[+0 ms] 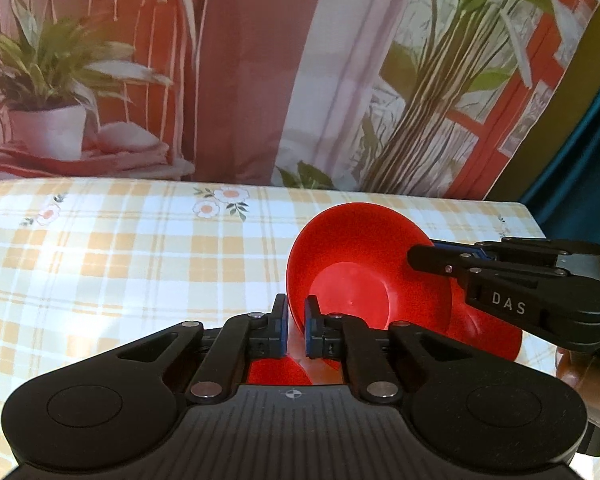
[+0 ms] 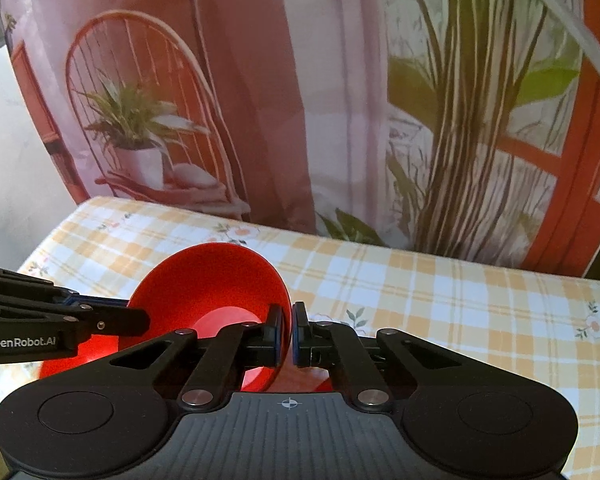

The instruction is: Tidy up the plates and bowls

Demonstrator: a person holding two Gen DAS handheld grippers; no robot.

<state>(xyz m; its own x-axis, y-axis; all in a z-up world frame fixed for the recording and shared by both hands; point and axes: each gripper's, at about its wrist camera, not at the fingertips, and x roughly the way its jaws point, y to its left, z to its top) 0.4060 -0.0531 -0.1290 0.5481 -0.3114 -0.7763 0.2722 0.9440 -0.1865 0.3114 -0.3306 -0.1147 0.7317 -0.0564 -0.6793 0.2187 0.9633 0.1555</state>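
Observation:
A red bowl (image 1: pixel 364 272) is held tilted above the table between both grippers; it also shows in the right wrist view (image 2: pixel 212 280). My left gripper (image 1: pixel 296 328) is shut on the bowl's left rim. My right gripper (image 2: pixel 287 334) is shut on the bowl's right rim; it shows in the left wrist view as the black gripper (image 1: pixel 424 258) coming in from the right. A second red dish (image 1: pixel 488 336) sits below the bowl, mostly hidden; in the right wrist view only its edge (image 2: pixel 60 362) shows.
The table carries a yellow-and-white checked cloth with flower prints (image 1: pixel 120 264), also seen in the right wrist view (image 2: pixel 440 304). A printed backdrop with a chair, a potted plant and a red window frame (image 1: pixel 260 80) stands along the table's far edge.

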